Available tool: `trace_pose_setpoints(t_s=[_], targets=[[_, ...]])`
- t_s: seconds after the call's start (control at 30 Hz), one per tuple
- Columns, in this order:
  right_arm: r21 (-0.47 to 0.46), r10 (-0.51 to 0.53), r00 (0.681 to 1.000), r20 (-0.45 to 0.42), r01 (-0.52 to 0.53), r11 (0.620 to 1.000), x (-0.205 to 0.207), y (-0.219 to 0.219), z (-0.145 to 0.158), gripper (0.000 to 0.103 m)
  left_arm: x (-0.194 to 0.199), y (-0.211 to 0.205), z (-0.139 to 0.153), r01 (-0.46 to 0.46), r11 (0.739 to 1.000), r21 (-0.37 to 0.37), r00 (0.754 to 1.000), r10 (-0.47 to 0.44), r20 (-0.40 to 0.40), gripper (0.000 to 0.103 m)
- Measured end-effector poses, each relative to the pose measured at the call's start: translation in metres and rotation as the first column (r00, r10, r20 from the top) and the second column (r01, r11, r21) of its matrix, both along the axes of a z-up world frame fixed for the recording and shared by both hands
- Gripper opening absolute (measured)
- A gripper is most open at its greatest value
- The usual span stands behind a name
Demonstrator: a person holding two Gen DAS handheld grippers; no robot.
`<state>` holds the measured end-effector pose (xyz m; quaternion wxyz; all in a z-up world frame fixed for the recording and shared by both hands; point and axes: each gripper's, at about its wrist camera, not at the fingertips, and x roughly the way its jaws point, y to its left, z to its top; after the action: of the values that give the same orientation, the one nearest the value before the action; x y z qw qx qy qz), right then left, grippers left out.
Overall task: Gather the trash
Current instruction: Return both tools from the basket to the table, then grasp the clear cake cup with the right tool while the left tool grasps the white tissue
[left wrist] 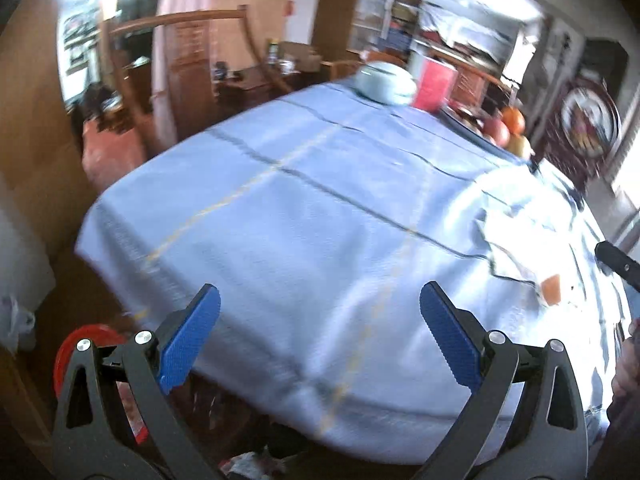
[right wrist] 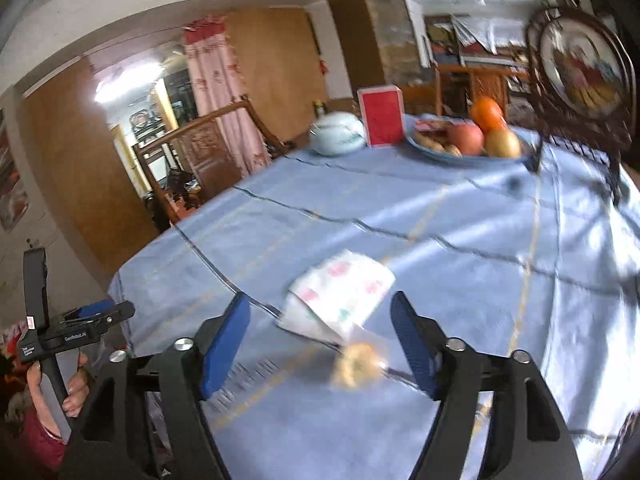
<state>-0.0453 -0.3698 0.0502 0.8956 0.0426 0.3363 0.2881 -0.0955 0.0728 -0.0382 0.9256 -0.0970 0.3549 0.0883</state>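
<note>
A white paper napkin [right wrist: 340, 296] with red and green prints lies crumpled on the blue tablecloth [right wrist: 460, 264]. Just in front of it sits a blurred yellowish scrap [right wrist: 360, 364]. My right gripper [right wrist: 320, 306] hovers over both, open, its blue pads [right wrist: 226, 344] clear of them. My left gripper [left wrist: 320, 332] is open above the table's near edge with nothing between its fingers. In the left wrist view the napkin [left wrist: 516, 236] is washed out by light, with an orange bit [left wrist: 552, 288] beside it. The left gripper [right wrist: 92, 312] also shows at the right wrist view's left edge, held by a hand [right wrist: 60, 396].
At the table's far end stand a fruit bowl [right wrist: 440, 154], a red box [right wrist: 380, 114] and a pale lidded pot [right wrist: 336, 134]. A round framed ornament [right wrist: 580, 68] stands at the right. A wooden chair [right wrist: 224, 120] is behind the table. A red round object [left wrist: 92, 356] sits below the table edge.
</note>
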Motion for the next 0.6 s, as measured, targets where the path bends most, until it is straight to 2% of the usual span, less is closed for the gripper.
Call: trace_pose_setpoints(t_s=[0.13, 0.3, 0.33, 0.37, 0.43, 0.53, 0.6], targets=[[-0.069, 0.015, 0.999, -0.049, -0.019, 0.997, 0.007, 0.007, -0.022, 0.077, 0.025, -0.028, -0.003, 0.069, 0.998, 0.007, 0.997, -0.069, -0.019, 0.096], [-0.103, 0.035, 0.994, -0.100, -0.045, 0.994, 0.010, 0.019, -0.035, 0.075, 0.047, -0.047, -0.004, 0.117, 0.993, 0.021, 0.992, -0.116, -0.043, 0.096], [-0.110, 0.030, 0.994, -0.100, -0.041, 0.993, 0.012, 0.018, -0.038, 0.050, 0.049, -0.049, -0.002, 0.124, 0.992, 0.024, 0.991, -0.123, -0.048, 0.096], [-0.094, 0.033, 0.992, -0.122, -0.045, 0.995, 0.017, 0.015, -0.042, 0.030, 0.054, -0.054, -0.001, 0.136, 0.990, 0.024, 0.989, -0.135, -0.055, 0.096], [-0.023, -0.011, 0.993, -0.117, 0.008, 1.000, 0.020, -0.002, -0.040, 0.030, 0.061, -0.060, 0.000, 0.160, 0.987, 0.018, 0.985, -0.158, -0.065, 0.096], [-0.032, -0.099, 0.995, -0.025, 0.099, 0.995, 0.017, -0.019, -0.028, 0.030, 0.076, -0.077, 0.001, 0.217, 0.976, -0.002, 0.973, -0.216, -0.079, 0.096], [-0.030, -0.175, 0.985, -0.003, 0.175, 0.984, 0.020, -0.032, -0.025, 0.031, 0.090, -0.096, 0.001, 0.269, 0.963, -0.004, 0.959, -0.268, -0.092, 0.096]])
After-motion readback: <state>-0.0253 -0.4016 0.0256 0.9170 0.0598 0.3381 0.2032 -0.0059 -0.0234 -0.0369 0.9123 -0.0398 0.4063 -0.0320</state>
